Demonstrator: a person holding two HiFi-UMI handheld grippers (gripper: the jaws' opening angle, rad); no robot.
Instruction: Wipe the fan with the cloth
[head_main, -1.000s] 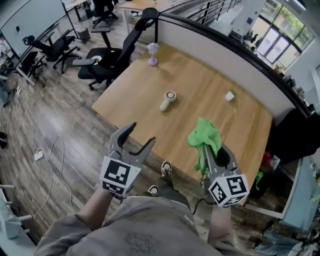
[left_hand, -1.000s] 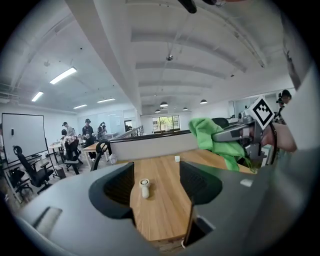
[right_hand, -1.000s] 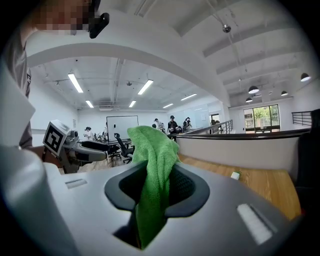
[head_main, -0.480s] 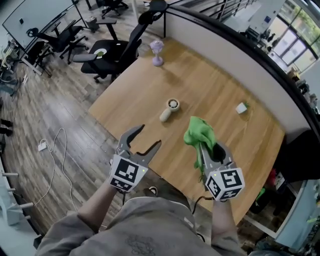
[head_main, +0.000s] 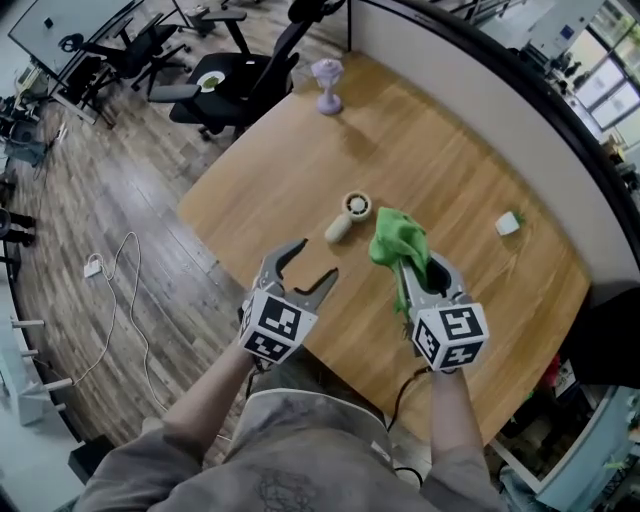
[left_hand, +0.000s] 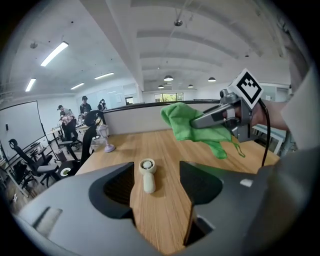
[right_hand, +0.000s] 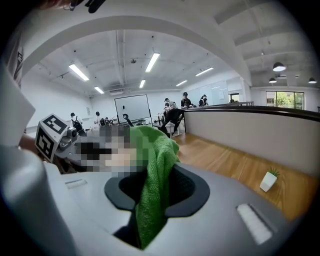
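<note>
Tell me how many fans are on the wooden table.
2. A cream handheld fan lies near the middle of the table; a small purple fan, apparently a desk model, stands at its far corner.

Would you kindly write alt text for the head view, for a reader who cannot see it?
The right gripper holds a green cloth above a wooden table, near a cream handheld fan lying on it; the left gripper is open and empty.

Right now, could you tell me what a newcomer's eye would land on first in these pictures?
The bright green cloth stands out most, clamped in the right hand-held gripper above the wooden table. Next comes the small cream fan, lying on the table ahead of the open left hand-held gripper.
</note>
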